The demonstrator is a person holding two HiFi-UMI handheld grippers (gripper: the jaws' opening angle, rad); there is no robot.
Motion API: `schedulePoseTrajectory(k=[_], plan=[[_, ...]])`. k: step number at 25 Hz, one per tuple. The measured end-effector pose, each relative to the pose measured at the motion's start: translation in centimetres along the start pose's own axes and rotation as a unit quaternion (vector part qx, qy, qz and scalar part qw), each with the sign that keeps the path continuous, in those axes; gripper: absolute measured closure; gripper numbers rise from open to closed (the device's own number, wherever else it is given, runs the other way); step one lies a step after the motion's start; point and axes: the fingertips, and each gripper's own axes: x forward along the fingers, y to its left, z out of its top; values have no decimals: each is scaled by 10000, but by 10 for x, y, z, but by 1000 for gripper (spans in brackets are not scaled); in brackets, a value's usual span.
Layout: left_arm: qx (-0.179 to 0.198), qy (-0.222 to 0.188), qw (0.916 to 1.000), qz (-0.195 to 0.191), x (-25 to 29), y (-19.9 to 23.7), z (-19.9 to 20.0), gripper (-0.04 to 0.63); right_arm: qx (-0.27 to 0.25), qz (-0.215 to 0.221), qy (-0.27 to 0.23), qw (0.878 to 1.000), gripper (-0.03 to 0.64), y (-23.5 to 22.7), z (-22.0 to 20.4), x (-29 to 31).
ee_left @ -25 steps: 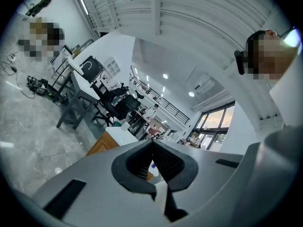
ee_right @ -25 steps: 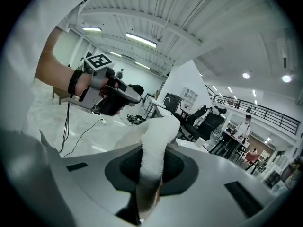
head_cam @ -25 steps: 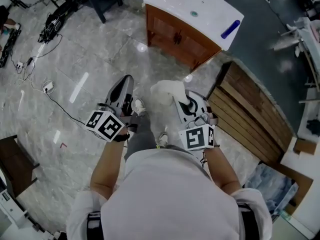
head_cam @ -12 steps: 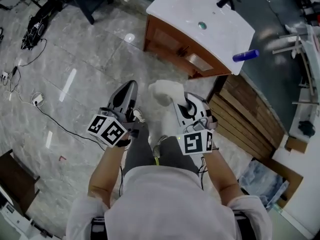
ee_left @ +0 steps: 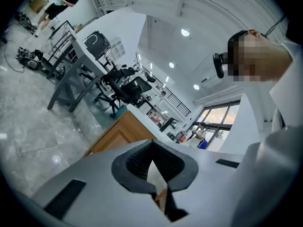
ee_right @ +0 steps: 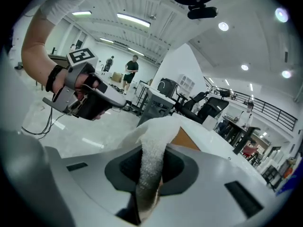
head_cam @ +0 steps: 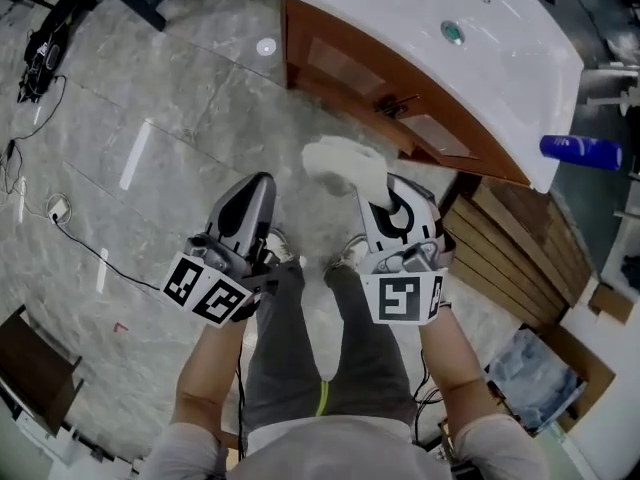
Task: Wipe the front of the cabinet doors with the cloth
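Note:
The wooden cabinet doors (head_cam: 365,76) stand under a white sink top (head_cam: 420,13) at the top of the head view, with dark handles (head_cam: 395,103) where they meet. A white cloth (head_cam: 343,161) is pinched in my right gripper (head_cam: 372,180) and bunches out past its tips, a short way from the doors. In the right gripper view the cloth (ee_right: 154,143) runs up between the jaws. My left gripper (head_cam: 260,183) hangs beside it over the floor, shut with nothing in it. The cabinet (ee_left: 118,131) shows ahead in the left gripper view.
A blue bottle (head_cam: 580,150) lies on the sink top's right end. A slatted wooden panel (head_cam: 510,238) lies right of the cabinet, with a cardboard box (head_cam: 565,363) behind it. Cables (head_cam: 50,208) trail across the marble floor at left. The person's legs and shoes are below the grippers.
The person has stepped toward the cabinet, which now sits larger and closer at the top. Both grippers have kept their pose, and the cloth is still held.

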Motion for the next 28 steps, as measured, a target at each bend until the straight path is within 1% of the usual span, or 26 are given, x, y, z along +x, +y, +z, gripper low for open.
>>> schedulePoseTrajectory(k=[2,5,10,14,17,23,28], plan=[[-24,-3,10000,52,15,27,-28,578,-60,35,9,10000,546,6,-31,28],[-1,29,9999,131,27,62,-68,578,-147,157,-44,9998,546,21,-65,62],[175,-141,9997,92,55,115,-109,578,-252,158,-335,9990,546,41,-106,112],[252,-331,9991,18,74,152,-132,578,-184,92,-464,9987,546,52,-138,142],[311,-415,9987,-25,85,174,-146,578,-197,60,-522,9984,546,59,-154,162],[422,-607,9971,-160,103,203,-164,578,-348,-86,-617,9975,546,66,-183,186],[618,-736,9948,-338,112,220,-177,578,-556,-146,-763,9954,546,74,-198,202]])
